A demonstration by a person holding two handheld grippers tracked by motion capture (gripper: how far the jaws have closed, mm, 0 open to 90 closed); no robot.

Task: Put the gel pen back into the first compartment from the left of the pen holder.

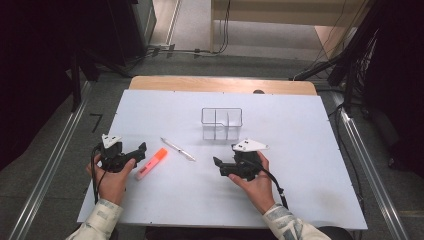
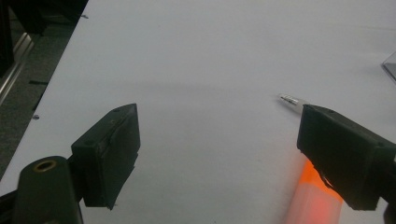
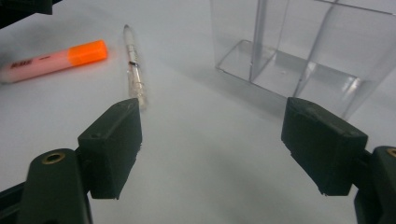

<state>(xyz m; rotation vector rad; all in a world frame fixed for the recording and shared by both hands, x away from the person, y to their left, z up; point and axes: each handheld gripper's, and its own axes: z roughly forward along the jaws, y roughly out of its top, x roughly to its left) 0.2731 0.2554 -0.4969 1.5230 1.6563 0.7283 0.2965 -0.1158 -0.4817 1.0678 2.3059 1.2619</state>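
resting low over the smooth white bench (image 1: 300,200), the left hand-held gripper (image 1: 141,148) and right hand-held gripper (image 1: 217,162) hold blocky matte black jaws spread, empty. between them lie a cylindrical orange-capped highlighter (image 1: 151,163) and slim clear pen (image 1: 178,149); beyond stands a transparent divided organizer (image 1: 222,123).

In the left gripper view, the orange highlighter (image 2: 312,198) is a soft blur, partly covered by one jaw of the left hand-held gripper (image 2: 219,156) and cut off by the bottom edge. The pen (image 2: 292,100) shows just its tip beyond that jaw. In the right gripper view, the clear organizer (image 3: 299,51) runs past the top edge.
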